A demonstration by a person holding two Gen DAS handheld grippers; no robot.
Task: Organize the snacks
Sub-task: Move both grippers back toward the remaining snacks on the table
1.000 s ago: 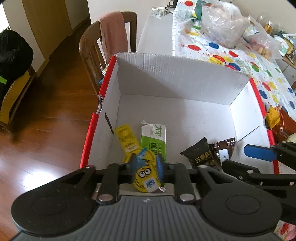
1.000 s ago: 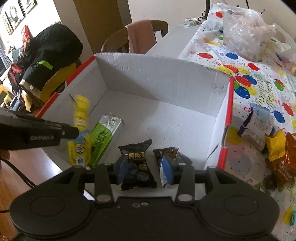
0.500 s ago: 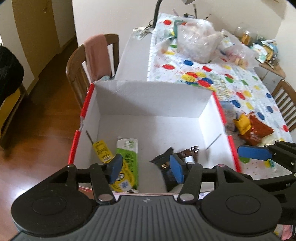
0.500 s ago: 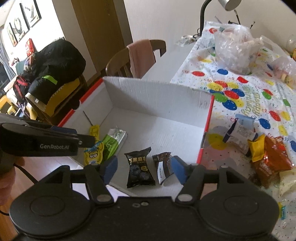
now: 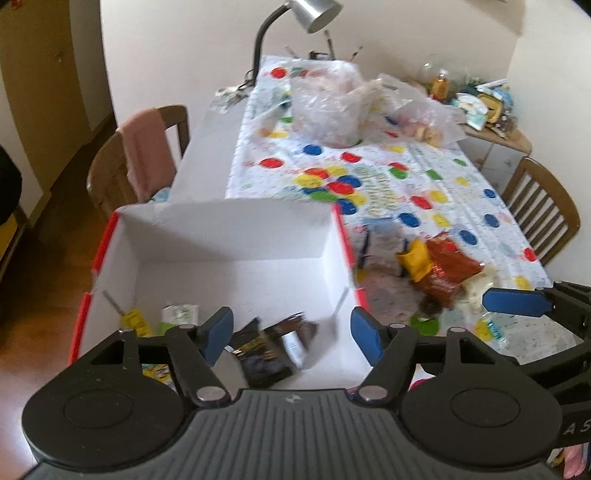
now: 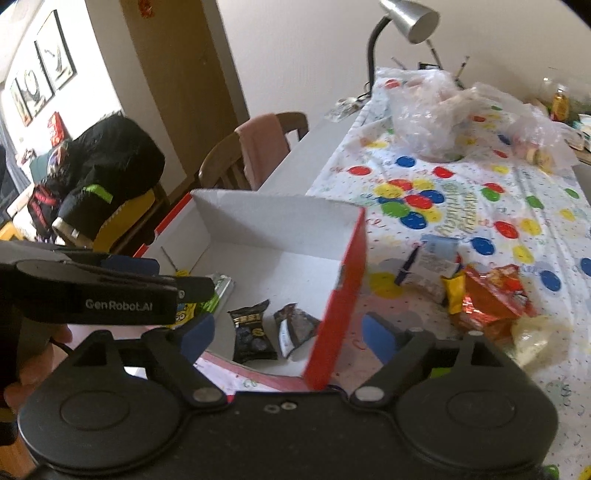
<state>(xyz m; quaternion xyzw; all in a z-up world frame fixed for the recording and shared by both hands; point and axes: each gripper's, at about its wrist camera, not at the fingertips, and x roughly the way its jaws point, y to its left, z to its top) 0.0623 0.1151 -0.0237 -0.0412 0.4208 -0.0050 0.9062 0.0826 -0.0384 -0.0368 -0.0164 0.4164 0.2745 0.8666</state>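
Note:
A white cardboard box with red outer sides sits on the table's near end. Inside lie a yellow minion packet, a green packet, a black snack packet and a brown one. My left gripper is open and empty, held above the box's near edge. My right gripper is open and empty, above the box's right near corner. Loose snacks lie right of the box: a yellow packet, a red-orange bag and a white-blue packet.
A dotted tablecloth covers the table. Clear plastic bags and a desk lamp stand at the far end. A wooden chair with a pink cloth is at the left, another chair at the right.
My left gripper opened and dropped the yellow minion packet into the box; my right gripper released the dark packets. Both grippers rose, pulled back and shifted right.

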